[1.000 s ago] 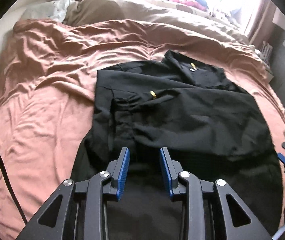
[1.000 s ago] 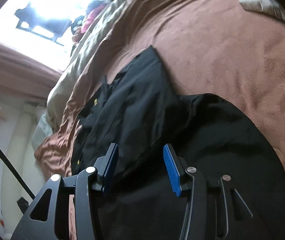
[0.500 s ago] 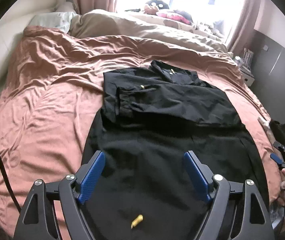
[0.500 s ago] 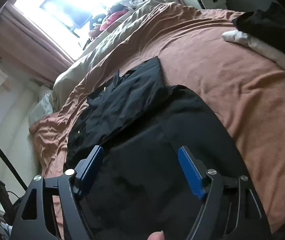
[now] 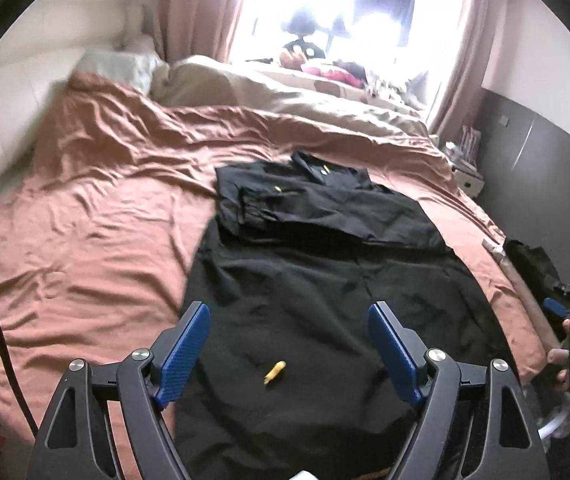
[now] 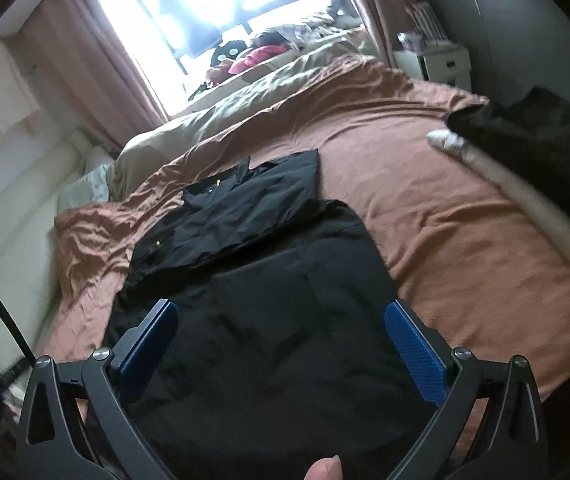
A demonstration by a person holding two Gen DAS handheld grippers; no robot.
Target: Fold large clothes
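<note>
**Left wrist view: black garment flat on the bed**

Left wrist shows the black garment [image 5: 317, 280] spread on the brown bedsheet [image 5: 97, 240], sleeves folded across its upper part — bare sheet on both sides. The left gripper [image 5: 289, 344] hangs released; the right gripper [image 6: 285, 344] is opening, nothing between its jaws.

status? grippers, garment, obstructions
Left gripper open, empty. Right gripper opening, empty. Black garment flat on bed, sleeves folded in. Yellow bit on it.
</note>
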